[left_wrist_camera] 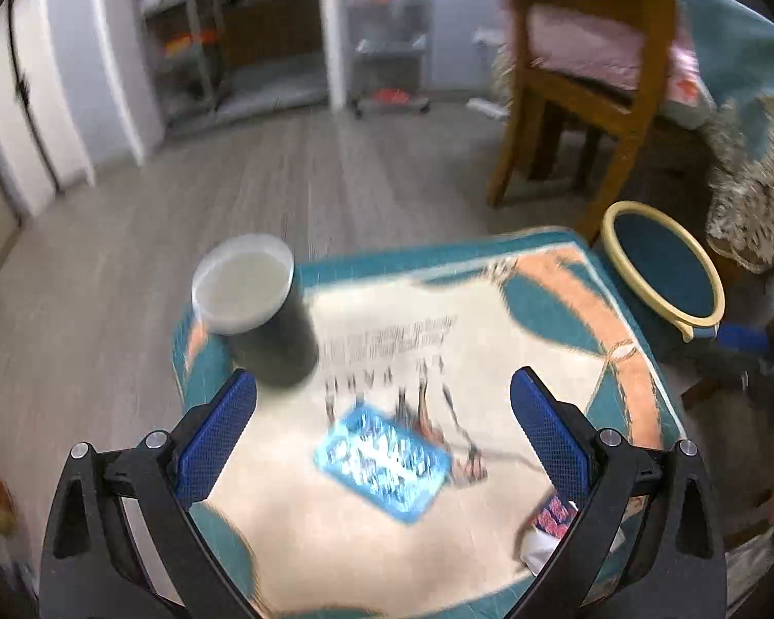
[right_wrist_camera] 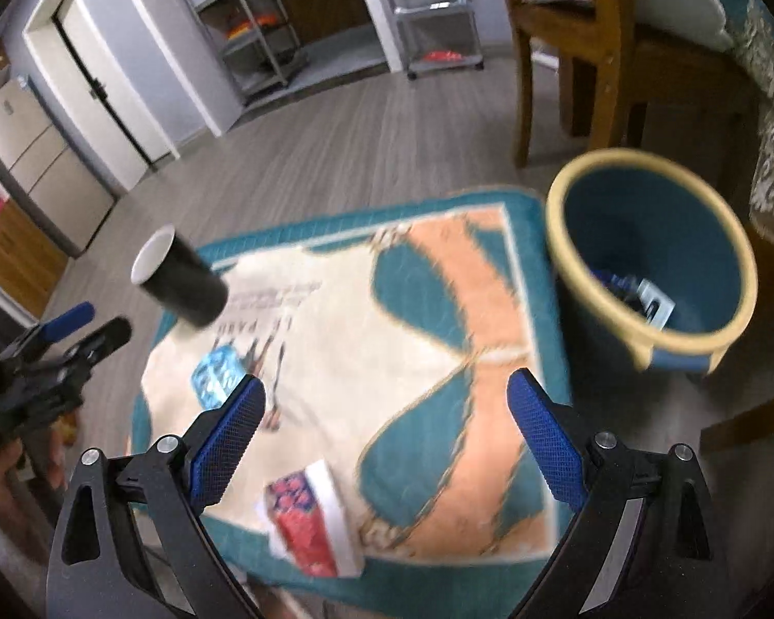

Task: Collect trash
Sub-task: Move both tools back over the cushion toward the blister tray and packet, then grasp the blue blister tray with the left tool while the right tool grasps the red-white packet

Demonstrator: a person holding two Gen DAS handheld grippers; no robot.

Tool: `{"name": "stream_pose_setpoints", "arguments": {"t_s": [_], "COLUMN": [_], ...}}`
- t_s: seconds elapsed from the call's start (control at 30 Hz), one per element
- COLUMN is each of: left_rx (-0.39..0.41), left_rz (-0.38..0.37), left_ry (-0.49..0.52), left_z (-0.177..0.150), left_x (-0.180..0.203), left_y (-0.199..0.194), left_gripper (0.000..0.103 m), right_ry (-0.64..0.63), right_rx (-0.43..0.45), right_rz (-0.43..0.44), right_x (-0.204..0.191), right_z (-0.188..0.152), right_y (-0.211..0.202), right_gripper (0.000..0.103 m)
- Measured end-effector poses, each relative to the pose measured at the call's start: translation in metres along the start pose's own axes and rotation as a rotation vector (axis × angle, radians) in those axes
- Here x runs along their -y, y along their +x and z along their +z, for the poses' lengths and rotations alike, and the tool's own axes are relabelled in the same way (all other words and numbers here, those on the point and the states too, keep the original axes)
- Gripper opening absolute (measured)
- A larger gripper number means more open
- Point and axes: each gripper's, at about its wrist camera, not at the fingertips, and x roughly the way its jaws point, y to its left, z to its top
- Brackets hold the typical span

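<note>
A black paper cup (left_wrist_camera: 263, 309) with a white inside lies on the patterned rug (left_wrist_camera: 490, 340) at its far left; it also shows in the right wrist view (right_wrist_camera: 183, 278). A shiny blue wrapper (left_wrist_camera: 382, 459) lies mid-rug, also seen in the right wrist view (right_wrist_camera: 216, 374). A red and white carton (right_wrist_camera: 312, 518) lies near the rug's front edge; its corner shows in the left wrist view (left_wrist_camera: 549, 521). A blue bin (right_wrist_camera: 650, 253) with a cream rim stands right of the rug and holds some trash. My left gripper (left_wrist_camera: 382, 387) is open above the wrapper. My right gripper (right_wrist_camera: 387, 397) is open and empty above the rug.
A wooden chair (left_wrist_camera: 583, 82) stands behind the bin (left_wrist_camera: 663, 268). Metal shelving (right_wrist_camera: 263, 15) and a wheeled cart (right_wrist_camera: 433, 10) stand at the far wall. White doors (right_wrist_camera: 93, 93) are at the left. My left gripper shows in the right wrist view (right_wrist_camera: 85, 325) at the left edge.
</note>
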Motion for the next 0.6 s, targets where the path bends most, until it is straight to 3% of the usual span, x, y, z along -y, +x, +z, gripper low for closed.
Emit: {"name": "stream_pose_setpoints", "arguments": {"t_s": [0.07, 0.17, 0.33, 0.37, 0.43, 0.6], "left_rx": [-0.001, -0.086, -0.114, -0.118, -0.129, -0.153], "left_rz": [0.002, 0.043, 0.037, 0.039, 0.053, 0.073], "left_ry": [-0.015, -0.012, -0.028, -0.026, -0.013, -0.013], "left_z": [-0.011, -0.02, -0.026, -0.028, -0.029, -0.032], "left_x": [-0.007, -0.011, -0.007, -0.005, -0.003, -0.004], "left_y": [0.006, 0.026, 0.038, 0.039, 0.044, 0.053], "left_gripper": [0.097, 0.097, 0.097, 0.097, 0.097, 0.097], "right_ry": [-0.024, -0.074, -0.197, -0.207, -0.235, -0.331], "right_rx": [-0.033, -0.075, -0.147, -0.166, -0.201, -0.293], "right_rz": [-0.005, 0.01, 0.053, 0.069, 0.085, 0.133], "right_x": [-0.011, -0.029, -0.059, -0.063, -0.07, -0.087], "right_z": [-0.012, -0.027, -0.049, -0.054, -0.062, -0.077], "right_y": [0.007, 0.018, 0.039, 0.044, 0.05, 0.061], "right_gripper": [0.094, 0.094, 0.091, 0.089, 0.072, 0.052]}}
